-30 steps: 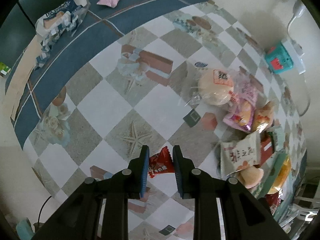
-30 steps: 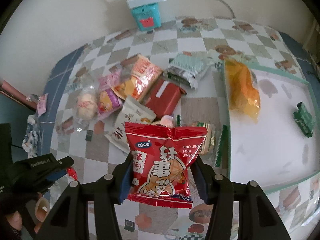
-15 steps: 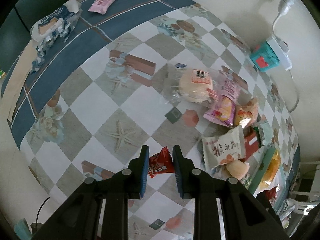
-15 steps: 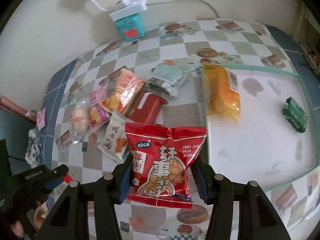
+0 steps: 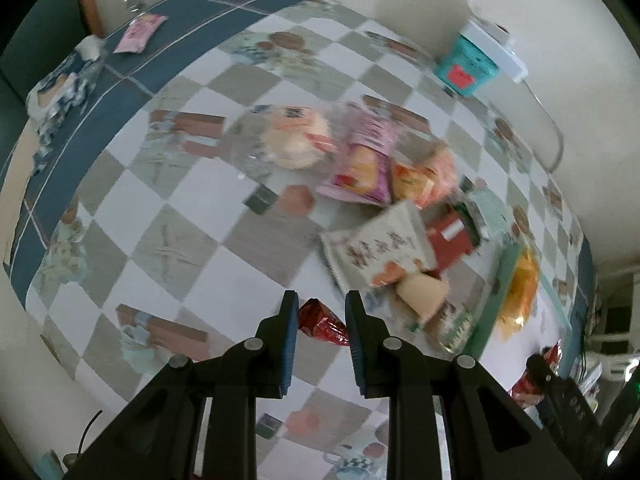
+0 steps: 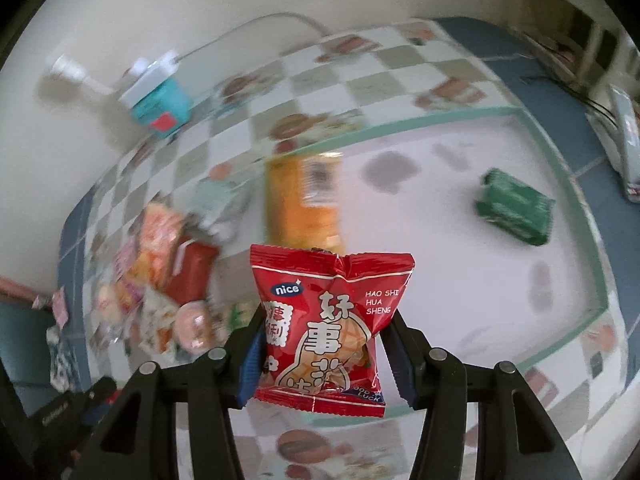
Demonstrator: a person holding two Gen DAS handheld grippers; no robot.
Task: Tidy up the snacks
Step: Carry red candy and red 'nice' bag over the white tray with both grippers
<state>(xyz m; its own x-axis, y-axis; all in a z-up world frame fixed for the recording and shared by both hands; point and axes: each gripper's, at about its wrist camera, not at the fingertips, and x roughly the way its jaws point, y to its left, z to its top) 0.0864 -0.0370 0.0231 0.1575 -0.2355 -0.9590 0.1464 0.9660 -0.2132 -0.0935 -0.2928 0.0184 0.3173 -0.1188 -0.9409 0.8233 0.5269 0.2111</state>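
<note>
Swinging across toward the tray now, both views smearing with blur where a second back they were crisp. Right gripper point(image 6: 324, 344) clamping a red peanut packet point(image 6: 326, 328) by its sides, upright, hanging over the near rim of the white tray point(image 6: 460, 280), where earlier it was hanging over the snack pile point(image 6: 168, 264). Left gripper point(image 5: 322, 320) pinching a small red packet point(image 5: 320, 322), clear of the checkered tablecloth point(image 5: 168, 216); pile sliding closer to its fingers than before, the white packet point(image 5: 380, 248) now just right of the tips.

Inside the tray: an orange bag point(image 6: 304, 204) lying against the left rim, a green packet point(image 6: 514, 206) near the far right side, wide bare floor showing between and in front of them. Tray's green edge running close under the peanut packet. Teal box point(image 6: 160, 110) sitting back by the wall, well apart.
</note>
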